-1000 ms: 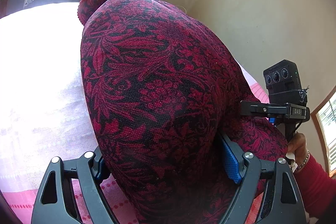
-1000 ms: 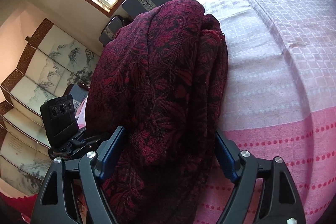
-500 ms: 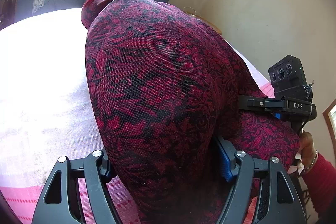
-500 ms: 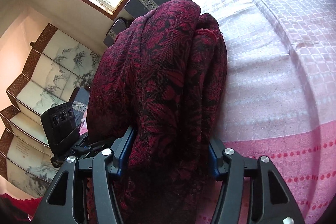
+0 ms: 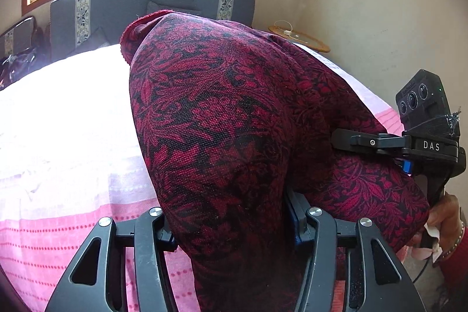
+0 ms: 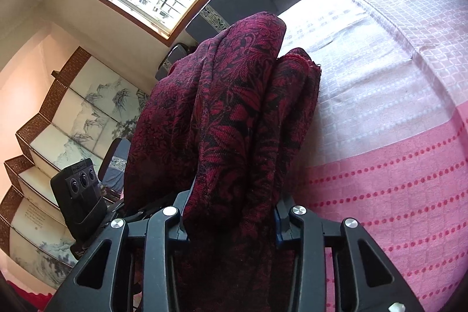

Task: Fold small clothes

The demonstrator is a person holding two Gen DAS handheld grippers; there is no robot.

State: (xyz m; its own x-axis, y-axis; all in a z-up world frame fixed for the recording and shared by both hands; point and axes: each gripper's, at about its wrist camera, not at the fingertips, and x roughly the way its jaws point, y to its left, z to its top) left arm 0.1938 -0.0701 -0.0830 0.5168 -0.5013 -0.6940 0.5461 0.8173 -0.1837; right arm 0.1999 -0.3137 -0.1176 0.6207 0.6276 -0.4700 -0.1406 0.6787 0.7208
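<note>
red-and-black floral garment [image 5: 222,119] lifted above the pink-and-white bedspread [image 5: 58,136], draped forward and away from both claws. left claw [image 5: 231,227] clenched on one bunched edge; right claw [image 6: 231,220] clenched on the other, just to its right. long axis from near edge toward far headboard [image 5: 146,2]. both equally near.

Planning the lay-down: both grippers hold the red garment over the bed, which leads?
Left, tentatively. Left gripper holds the garment as a broad smooth panel; right gripper holds bunched folds. Bedspread lies open beside it.
</note>
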